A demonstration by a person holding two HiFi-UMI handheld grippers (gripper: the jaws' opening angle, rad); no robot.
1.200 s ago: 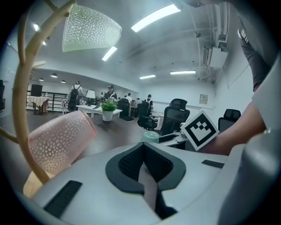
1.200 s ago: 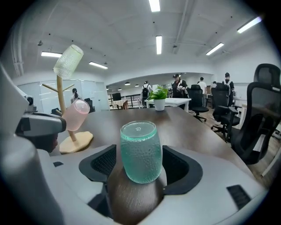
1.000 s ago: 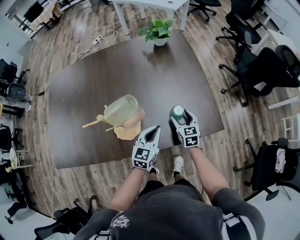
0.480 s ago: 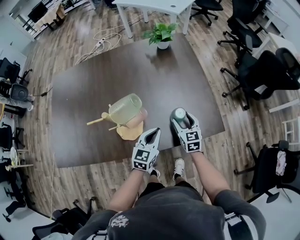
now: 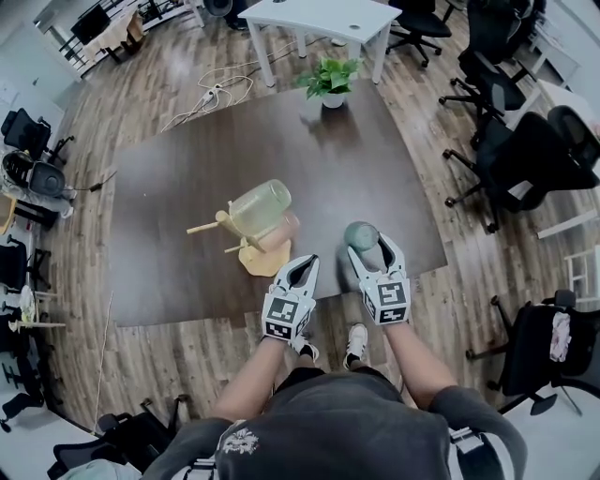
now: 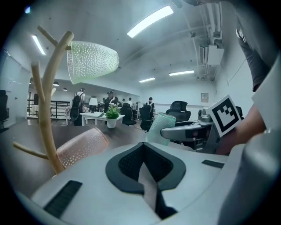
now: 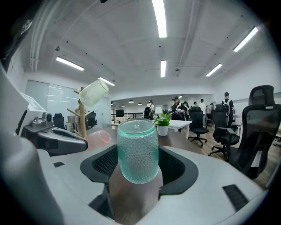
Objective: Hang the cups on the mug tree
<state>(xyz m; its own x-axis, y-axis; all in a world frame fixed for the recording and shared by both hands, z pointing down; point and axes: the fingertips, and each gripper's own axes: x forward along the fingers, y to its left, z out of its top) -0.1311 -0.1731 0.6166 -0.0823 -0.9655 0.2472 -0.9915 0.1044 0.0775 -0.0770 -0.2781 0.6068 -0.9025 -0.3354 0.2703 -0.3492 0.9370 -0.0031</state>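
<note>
A wooden mug tree (image 5: 255, 258) stands on the dark table (image 5: 169, 206), left of both grippers. A yellow-green cup (image 5: 258, 204) hangs tilted on an upper branch, and a pink cup (image 5: 284, 231) hangs lower on the right side. My right gripper (image 5: 369, 244) is shut on a teal dimpled cup (image 7: 137, 151), held upright near the table's front edge. Just in front of the tree's base, my left gripper (image 5: 308, 259) is shut and holds nothing. The left gripper view shows the tree's trunk (image 6: 46, 127), the pink cup (image 6: 81, 147) and the teal cup (image 6: 159, 128).
A potted plant (image 5: 330, 80) stands at the table's far edge. Black office chairs (image 5: 525, 141) crowd the floor on the right, a white table (image 5: 328, 14) lies beyond, and cables (image 5: 211, 94) trail at the far left. People stand far off in the room.
The head view has shifted, so the table sits lower in frame. Both grippers keep much the same places beside the tree, and the right one still holds the teal cup.
</note>
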